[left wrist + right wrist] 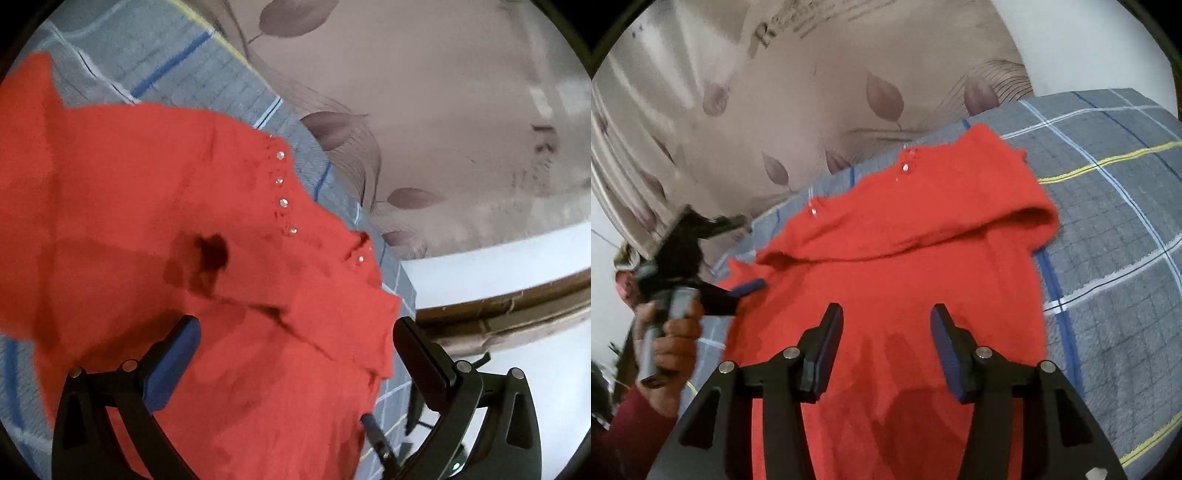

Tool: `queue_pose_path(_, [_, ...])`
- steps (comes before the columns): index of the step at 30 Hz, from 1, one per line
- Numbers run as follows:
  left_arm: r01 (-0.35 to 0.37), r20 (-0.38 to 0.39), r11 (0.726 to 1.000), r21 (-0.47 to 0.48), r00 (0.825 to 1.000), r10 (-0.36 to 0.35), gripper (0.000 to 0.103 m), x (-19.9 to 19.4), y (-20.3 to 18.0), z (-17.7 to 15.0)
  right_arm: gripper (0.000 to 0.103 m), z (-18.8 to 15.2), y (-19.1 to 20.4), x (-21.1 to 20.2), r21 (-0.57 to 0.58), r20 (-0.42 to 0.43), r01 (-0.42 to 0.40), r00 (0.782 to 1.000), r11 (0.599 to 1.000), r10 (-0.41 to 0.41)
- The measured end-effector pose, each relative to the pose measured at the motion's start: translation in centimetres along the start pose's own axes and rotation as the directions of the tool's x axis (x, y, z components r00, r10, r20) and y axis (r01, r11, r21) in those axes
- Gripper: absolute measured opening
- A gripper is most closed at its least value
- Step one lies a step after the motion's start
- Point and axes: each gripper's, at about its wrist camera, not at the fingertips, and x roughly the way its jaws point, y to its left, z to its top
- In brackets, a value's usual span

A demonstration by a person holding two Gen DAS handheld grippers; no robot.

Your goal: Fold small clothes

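The red garment (pixel 905 266) is lying spread on the grey checked blanket (pixel 1108 206), with its far edge already turned over toward the near side into a thick rolled fold, and a row of small clear studs (pixel 283 202) is running along that far edge beside the leaf-patterned headboard (pixel 820 110); the right gripper (pixel 886 314) is hovering over the near middle of the cloth with its 2 jaws standing apart and nothing between the pads, and the left gripper (pixel 295 325) is likewise standing wide, with red cloth showing beneath the gap but neither pad pressing on it; in the right wrist view that left gripper (pixel 750 286) is reaching in from the left side, held by the person's hand (pixel 672 339), its blue-padded tip lying just beside the garment's left edge. The step in hand is looking like the choice of the next 2 grip points for a further fold; to do it well, the person is probably needing to take the left and right ends of one edge at matching places, so that the fold line is running straight across and not slanting; each pair of jaws is best pinching only the garment's layers and not the blanket under them, since the fuzzy blanket could be lifting along; the rolled far fold is looking loose, so a low, even carry is likely keeping it from opening, and the studs are better kept clear of the pads.
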Motion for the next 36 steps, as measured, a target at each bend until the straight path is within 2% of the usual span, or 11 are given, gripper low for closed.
queue_pose_path(4, [-0.002,0.067,1.0,0.014,0.998,0.001,0.097,1.0,0.0,0.5,0.049,0.0,-0.6,0.0,0.035,0.013,-0.027,1.0,0.999,0.027])
queue_pose_path(5, [-0.024,0.09,1.0,0.018,0.996,0.022,0.078,1.2,-0.2,0.7,0.052,-0.1,-0.6,-0.1,0.037,0.019,-0.029,0.999,0.999,0.028])
queue_pose_path(6, [-0.032,0.084,0.999,0.015,0.996,0.031,0.043,1.7,0.1,1.1,0.057,-0.2,-0.6,-0.2,0.037,0.021,-0.029,0.999,0.999,0.028])
queue_pose_path(8, [-0.065,0.058,0.998,0.021,0.996,0.064,0.006,2.5,0.2,1.7,0.061,-0.2,-0.6,-0.4,0.04,0.032,-0.032,0.999,0.999,0.031])
queue_pose_path(12, [-0.176,0.205,0.975,0.137,0.968,0.145,0.006,0.4,-1.6,1.4,0.067,-0.3,-0.9,-0.7,0.072,0.059,-0.029,0.998,0.997,0.025])
queue_pose_path(15, [-0.249,0.355,0.937,0.243,0.922,0.153,0.006,-2.7,-3.0,0.5,0.074,-0.2,-1.9,-0.9,0.126,0.07,-0.032,0.997,0.992,0.023])
queue_pose_path(17, [-0.276,0.399,0.932,0.235,0.902,0.167,0.005,-4.0,-2.3,0.5,0.074,-0.2,-2.8,-0.8,0.172,0.064,-0.046,0.997,0.984,0.036])
queue_pose_path(22, [-0.235,0.337,0.951,0.203,0.928,0.157,0.006,-3.5,1.9,0.9,0.073,-0.1,-4.1,-0.7,0.244,0.069,-0.075,0.996,0.967,0.06])
queue_pose_path(26, [-0.28,0.374,0.933,0.225,0.909,0.183,0.006,-3.1,3.4,0.4,0.073,0.0,-3.7,-0.8,0.232,0.071,-0.053,0.997,0.971,0.037])
queue_pose_path(31, [-0.237,0.359,0.955,0.178,0.919,0.161,0.01,-2.5,4.3,0.4,0.074,-0.1,-3.9,-1.4,0.238,0.097,-0.024,0.995,0.971,0.001])
queue_pose_path(36, [-0.244,0.392,0.96,0.141,0.904,0.172,0.046,-4.0,4.3,-0.1,0.074,0.6,-3.0,-1.1,0.189,0.071,0.012,0.997,0.982,-0.026])
